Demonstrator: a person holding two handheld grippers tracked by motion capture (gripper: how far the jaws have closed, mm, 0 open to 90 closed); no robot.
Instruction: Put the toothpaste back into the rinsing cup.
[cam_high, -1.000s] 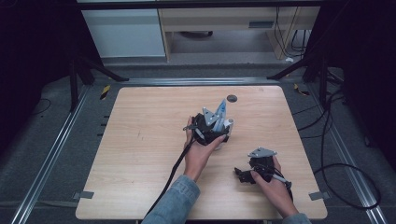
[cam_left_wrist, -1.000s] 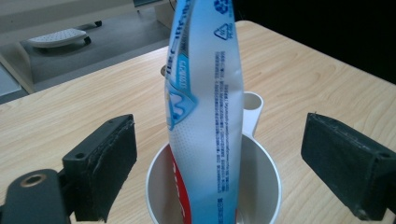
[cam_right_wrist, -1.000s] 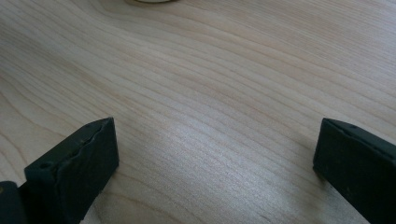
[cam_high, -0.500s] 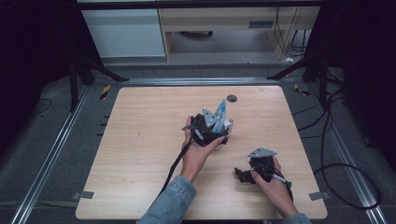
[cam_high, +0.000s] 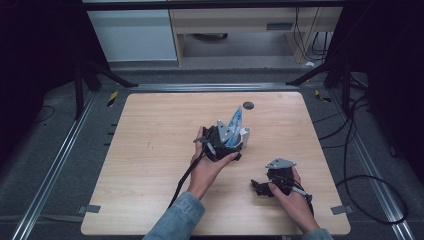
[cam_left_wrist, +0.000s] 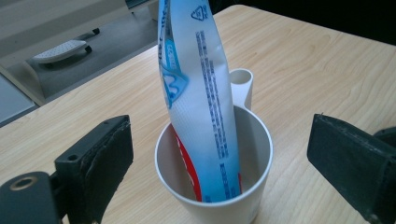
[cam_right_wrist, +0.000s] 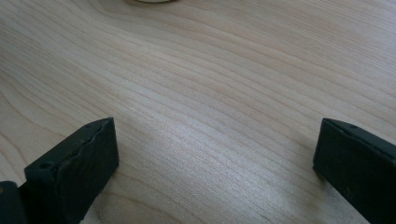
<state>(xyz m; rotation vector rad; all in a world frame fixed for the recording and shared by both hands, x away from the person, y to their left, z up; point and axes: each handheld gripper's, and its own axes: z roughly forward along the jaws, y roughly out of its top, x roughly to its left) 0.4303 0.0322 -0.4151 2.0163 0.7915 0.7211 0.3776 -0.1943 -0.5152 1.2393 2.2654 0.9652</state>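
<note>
A white plastic cup (cam_left_wrist: 219, 186) with a side handle (cam_left_wrist: 241, 86) stands upright on the wooden table (cam_high: 150, 150), right of centre. A blue, white and red toothpaste tube (cam_left_wrist: 196, 84) leans in it, sticking well above the rim. My left gripper (cam_left_wrist: 219, 149) is open, its jaws wide on either side of the cup and touching neither side. From above, the left gripper (cam_high: 227, 140) is just in front of the cup (cam_high: 245, 134) and the tube (cam_high: 235, 120). My right gripper (cam_high: 267, 182) rests low at the front right, open over bare wood (cam_right_wrist: 210, 107).
A small dark round disc (cam_high: 248, 105) lies on the table behind the cup. The left gripper's cable (cam_high: 187, 172) trails back along the forearm. Metal rails (cam_high: 55, 165) flank the table, and cables (cam_high: 360, 165) lie on the floor at the right.
</note>
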